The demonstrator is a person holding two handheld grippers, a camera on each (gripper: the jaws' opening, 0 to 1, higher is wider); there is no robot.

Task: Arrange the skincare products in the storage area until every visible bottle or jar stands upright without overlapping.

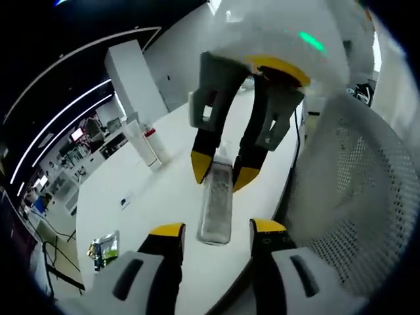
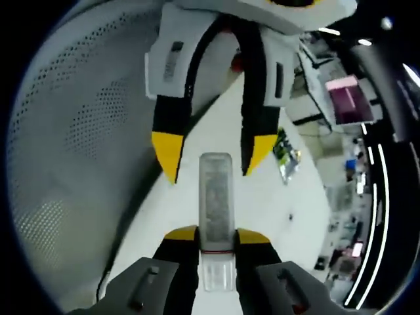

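In the left gripper view, nearest at six o'clock, the left gripper (image 1: 215,231) with yellow-tipped black jaws stands released, its jaws apart beside the base of a clear, frosted plastic bottle (image 1: 216,203). At twelve o'clock the right gripper (image 1: 220,172) clenches the bottle near its cap, holding it in the air above the white table (image 1: 138,184). I judge a handover or a regrasp, before standing it upright. The perforated white chair back (image 1: 354,190) is at three o'clock.

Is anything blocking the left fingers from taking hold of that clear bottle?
Nothing visible. The right gripper holds the clear bottle by its cap end, and the bottle's free end points at the open left gripper, with only open air between.
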